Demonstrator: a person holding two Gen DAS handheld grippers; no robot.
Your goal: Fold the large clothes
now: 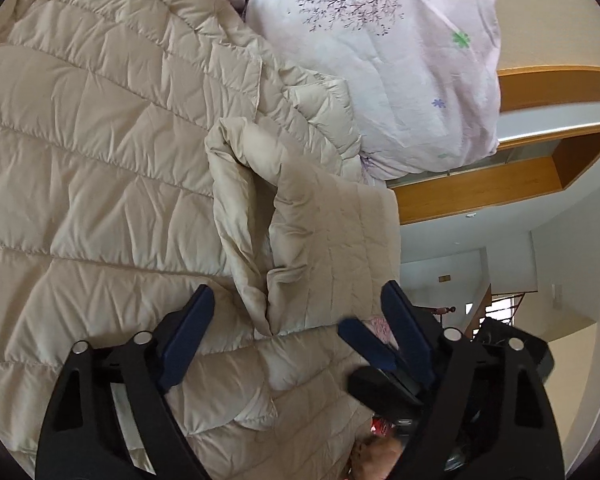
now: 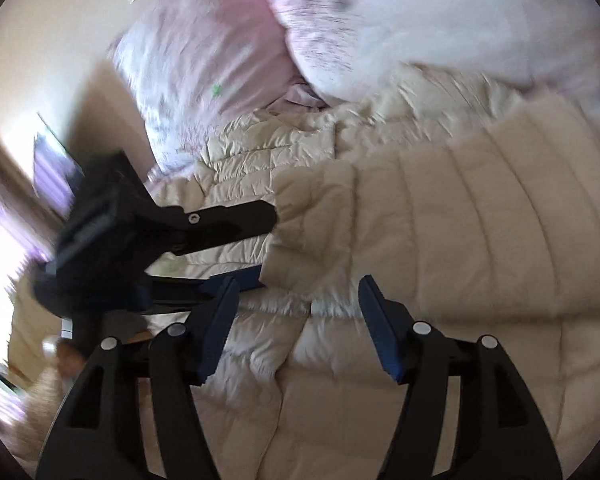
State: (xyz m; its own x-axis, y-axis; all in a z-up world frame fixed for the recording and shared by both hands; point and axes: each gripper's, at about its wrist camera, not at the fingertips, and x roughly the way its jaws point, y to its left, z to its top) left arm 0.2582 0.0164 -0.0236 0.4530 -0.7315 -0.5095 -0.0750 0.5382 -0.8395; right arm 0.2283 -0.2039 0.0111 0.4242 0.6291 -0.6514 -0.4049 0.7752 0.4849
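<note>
Beige padded coat (image 1: 100,168) lies spread on the bed, its folded-over sleeve (image 1: 320,232) directly ahead of both tongs; left tongs (image 1: 298,316) and right tongs (image 2: 296,300) hang released above it, gripping nothing, probably so the fold settles flat.
</note>
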